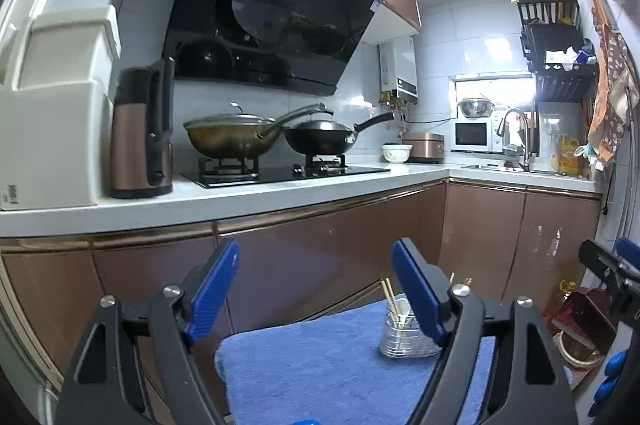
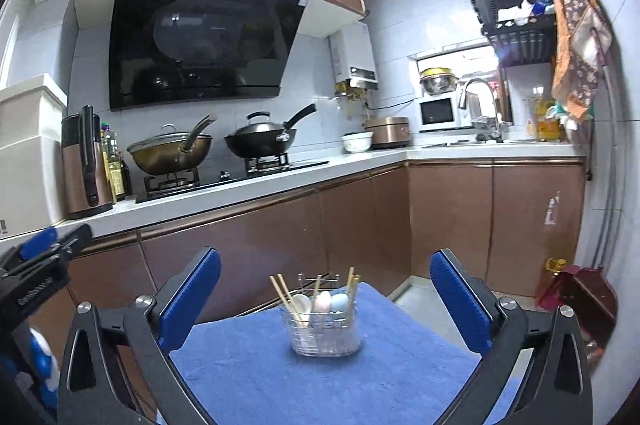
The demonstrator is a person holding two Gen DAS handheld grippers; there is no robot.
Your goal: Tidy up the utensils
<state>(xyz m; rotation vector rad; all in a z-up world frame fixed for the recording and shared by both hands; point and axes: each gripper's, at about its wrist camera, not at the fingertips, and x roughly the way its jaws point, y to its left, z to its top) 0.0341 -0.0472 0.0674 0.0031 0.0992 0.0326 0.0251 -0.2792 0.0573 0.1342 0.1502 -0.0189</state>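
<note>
Both grippers empty, jaws spread wide. Right gripper (image 2: 326,299): the clear holder (image 2: 325,329) sits dead ahead of its fingers, centred in the gap but well beyond the tips, on the blue cloth (image 2: 248,369). Left gripper (image 1: 316,291): the same holder lies ahead and off to the right, partly hidden behind its right finger (image 1: 418,289). The right hand looks better lined up. Chopsticks (image 2: 282,291) and spoons (image 2: 322,301) stand roughly upright in the holder, tops leaning slightly. Everything seems to be in the holder already, though the near cloth is hidden.
</note>
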